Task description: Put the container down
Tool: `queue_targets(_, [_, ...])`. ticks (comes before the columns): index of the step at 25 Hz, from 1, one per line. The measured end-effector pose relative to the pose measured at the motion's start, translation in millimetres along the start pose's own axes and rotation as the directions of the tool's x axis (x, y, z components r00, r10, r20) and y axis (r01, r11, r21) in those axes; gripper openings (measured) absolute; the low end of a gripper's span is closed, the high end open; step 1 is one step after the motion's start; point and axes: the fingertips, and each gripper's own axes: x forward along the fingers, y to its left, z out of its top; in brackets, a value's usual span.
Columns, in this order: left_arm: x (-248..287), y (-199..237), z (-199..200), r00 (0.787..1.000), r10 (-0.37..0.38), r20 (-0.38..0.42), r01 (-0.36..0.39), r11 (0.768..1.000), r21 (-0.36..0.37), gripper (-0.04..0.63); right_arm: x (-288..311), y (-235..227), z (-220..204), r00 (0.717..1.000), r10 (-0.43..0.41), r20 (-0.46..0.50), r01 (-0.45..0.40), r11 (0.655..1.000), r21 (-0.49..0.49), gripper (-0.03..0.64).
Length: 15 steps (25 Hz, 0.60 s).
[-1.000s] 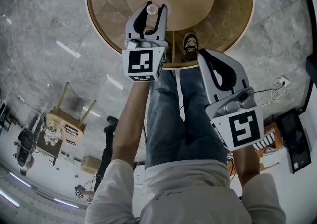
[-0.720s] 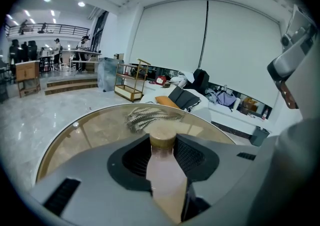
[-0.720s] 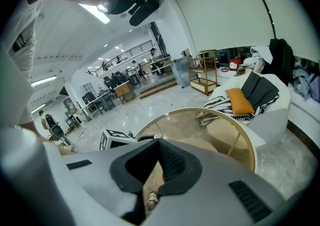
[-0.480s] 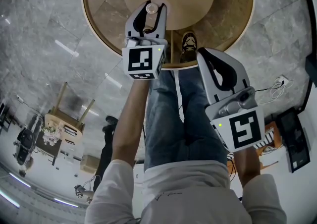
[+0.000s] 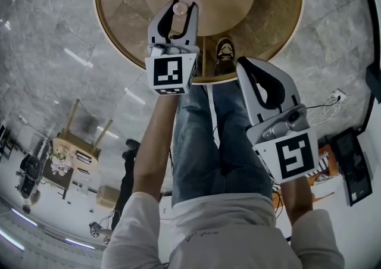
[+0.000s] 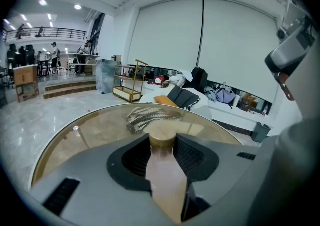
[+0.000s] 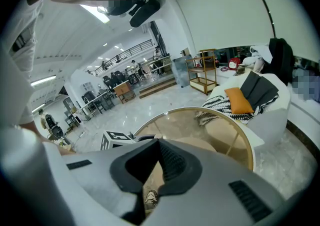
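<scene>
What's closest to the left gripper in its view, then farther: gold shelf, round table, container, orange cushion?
1. container, clamped between the jaws of the left gripper.
2. round table, just below and ahead.
3. orange cushion, beyond the table's far rim.
4. gold shelf, farthest back, to the left.

Left hand-held gripper point(image 5: 179, 13) clamped on the container point(image 6: 167, 170); right hand-held gripper point(image 5: 249, 65) empty, jaws together; both tilted downward
</scene>
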Motion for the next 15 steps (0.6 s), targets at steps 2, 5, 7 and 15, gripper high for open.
queue_targets(2, [0.5,-1.5,0.1,1.000,0.004,0.002,-0.004,1.000,0.012,0.150,-0.2,-0.7,-0.6,1.000,0.001,-0.002,-0.001,1.000,0.001,0.014])
queue_targets(5, [0.8,-5.0,-0.5,1.000,0.006,-0.002,-0.006,0.999,0.038,0.150,-0.7,-1.8,-0.1,1.000,0.002,0.000,-0.002,1.000,0.002,0.014])
queue_targets(7, [0.7,-7.0,-1.9,1.000,0.006,-0.006,-0.005,0.999,0.050,0.150,-1.8,-2.3,0.2,1.000,0.001,0.000,-0.001,1.000,0.002,0.014])
queue_targets(15, [-0.6,-9.7,-3.7,1.000,0.003,0.002,-0.003,0.999,0.032,0.151,-6.9,0.0,-5.1,1.000,-0.005,0.003,0.005,1.000,0.001,0.015])
